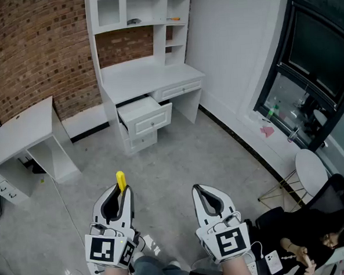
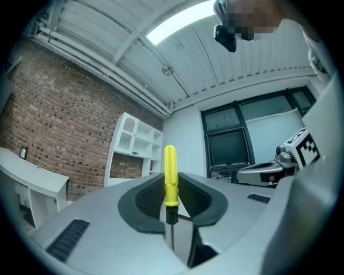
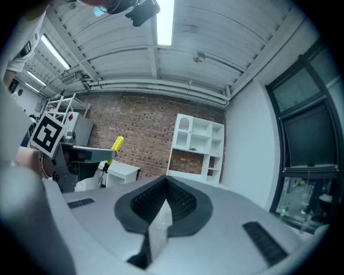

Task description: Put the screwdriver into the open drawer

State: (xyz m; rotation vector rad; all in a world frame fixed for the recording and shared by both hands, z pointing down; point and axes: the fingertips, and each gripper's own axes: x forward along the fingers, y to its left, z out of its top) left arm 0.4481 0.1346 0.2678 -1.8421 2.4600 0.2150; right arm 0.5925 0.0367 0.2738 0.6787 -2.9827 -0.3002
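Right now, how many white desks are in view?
2. The hutch desk stands against the brick wall, a drawer pulled open; the plain desk stands at far left. Others may be out of frame.

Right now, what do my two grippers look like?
Left gripper and right gripper match: light grey plastic shells, tongs lined with black ribbed pads, white marker cubes with black squares at the rear, thin cables trailing behind.

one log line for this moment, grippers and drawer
left gripper: shut on screwdriver | right gripper: shut, empty | drawer: open, screwdriver not yet inside
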